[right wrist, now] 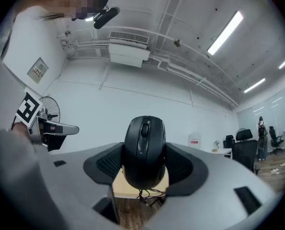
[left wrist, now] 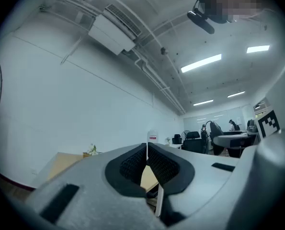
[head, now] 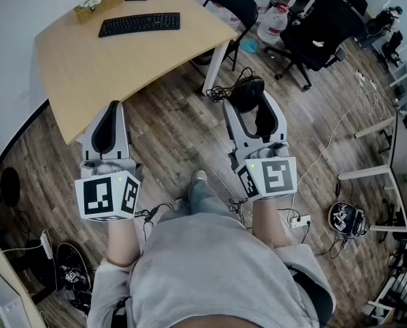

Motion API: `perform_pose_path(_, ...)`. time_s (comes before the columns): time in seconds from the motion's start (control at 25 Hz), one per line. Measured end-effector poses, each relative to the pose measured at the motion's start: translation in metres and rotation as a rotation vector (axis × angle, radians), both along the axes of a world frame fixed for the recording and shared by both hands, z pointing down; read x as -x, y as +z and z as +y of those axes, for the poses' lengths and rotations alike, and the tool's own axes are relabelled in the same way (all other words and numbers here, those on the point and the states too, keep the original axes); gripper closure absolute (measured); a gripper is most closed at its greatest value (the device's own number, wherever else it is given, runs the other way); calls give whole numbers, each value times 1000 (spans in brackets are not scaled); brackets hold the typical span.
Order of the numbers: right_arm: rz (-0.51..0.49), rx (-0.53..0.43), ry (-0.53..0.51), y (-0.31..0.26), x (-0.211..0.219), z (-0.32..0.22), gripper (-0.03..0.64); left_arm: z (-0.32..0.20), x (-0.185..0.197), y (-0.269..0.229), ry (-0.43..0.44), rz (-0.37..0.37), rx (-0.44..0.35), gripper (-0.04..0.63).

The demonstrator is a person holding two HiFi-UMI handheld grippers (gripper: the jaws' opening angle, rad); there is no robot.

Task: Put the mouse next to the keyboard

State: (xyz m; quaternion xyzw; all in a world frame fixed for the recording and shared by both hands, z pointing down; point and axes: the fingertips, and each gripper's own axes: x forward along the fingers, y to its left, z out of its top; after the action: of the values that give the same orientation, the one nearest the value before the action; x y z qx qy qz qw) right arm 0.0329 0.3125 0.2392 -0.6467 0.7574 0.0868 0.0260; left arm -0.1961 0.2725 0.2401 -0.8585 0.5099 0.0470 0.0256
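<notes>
Riding pinched between the pads of the right claw point(head: 252, 111), the black mouse point(right wrist: 143, 150) is off the ground but not yet delivered. Its cable point(right wrist: 144, 193) hangs loose beneath it, and it sits in the air over the wooden floor point(head: 176, 135), just off the near corner of the surface point(head: 107, 74). The claw's jaws stand wide, pressing on the mouse's two flanks. The keyboard point(head: 139, 23) lies well apart, toward the surface's far side. By my reading, the carry across and the set-down beside it remain. The left claw point(head: 111, 115) has its jaws together on nothing.
</notes>
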Motion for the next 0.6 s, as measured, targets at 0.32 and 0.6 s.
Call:
perform_pose_path(0.32, -4, -14, -6, -6, 1, -4, 359, -4, 1, -4, -7, -4, -7, 578)
perform_pose_path(0.6, -1, -12, -19, -6, -6, -28, 359, -25, -5, -3, -25, -1, -2, 578)
